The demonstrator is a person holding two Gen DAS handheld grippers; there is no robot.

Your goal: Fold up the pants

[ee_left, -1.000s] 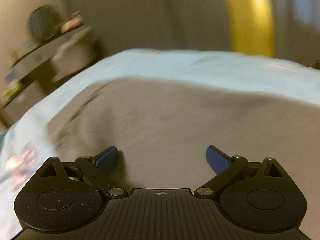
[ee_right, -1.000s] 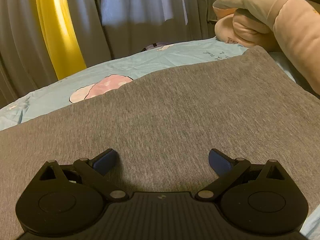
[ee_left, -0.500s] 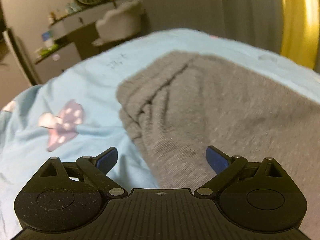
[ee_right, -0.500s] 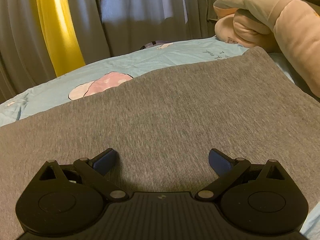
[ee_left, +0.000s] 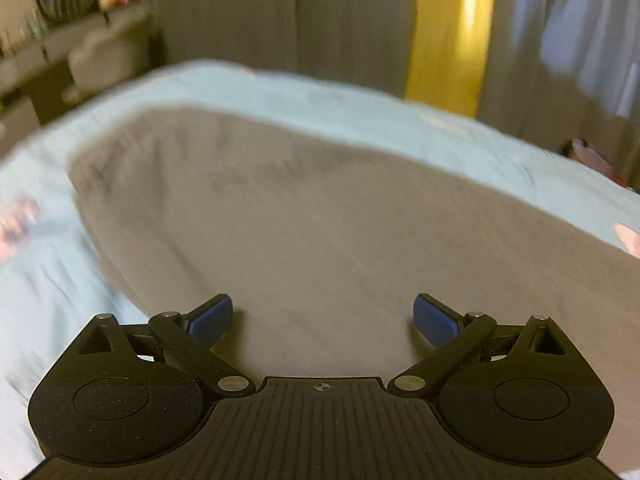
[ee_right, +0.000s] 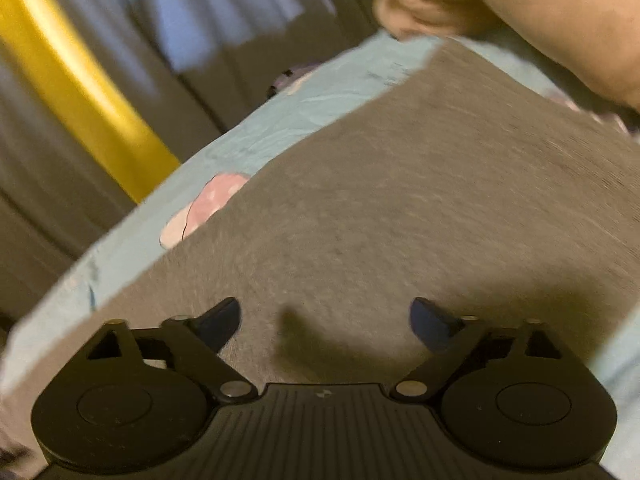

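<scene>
Grey pants [ee_left: 320, 220] lie spread flat on a light blue bed sheet [ee_left: 360, 108]. In the left wrist view their bunched end lies at the far left. My left gripper [ee_left: 323, 316] is open and empty, just above the grey cloth. In the right wrist view the pants [ee_right: 400, 208] fill the middle, with a straight far edge. My right gripper [ee_right: 325, 320] is open and empty over the cloth, tilted, and casts a shadow on it. Both views are blurred.
A pink plush toy [ee_right: 540, 12] lies at the bed's far right. A yellow strip [ee_left: 448, 36] and grey curtains [ee_right: 208, 28] stand behind the bed. A dresser with a round mirror and a chair [ee_left: 104, 60] stand at the far left. The sheet [ee_right: 280, 120] has pink prints.
The left view has swung back to the right, from the pants' bunched end to the flat cloth. The right gripper has tilted and shifted; its view is now blurred. Both stay open.
</scene>
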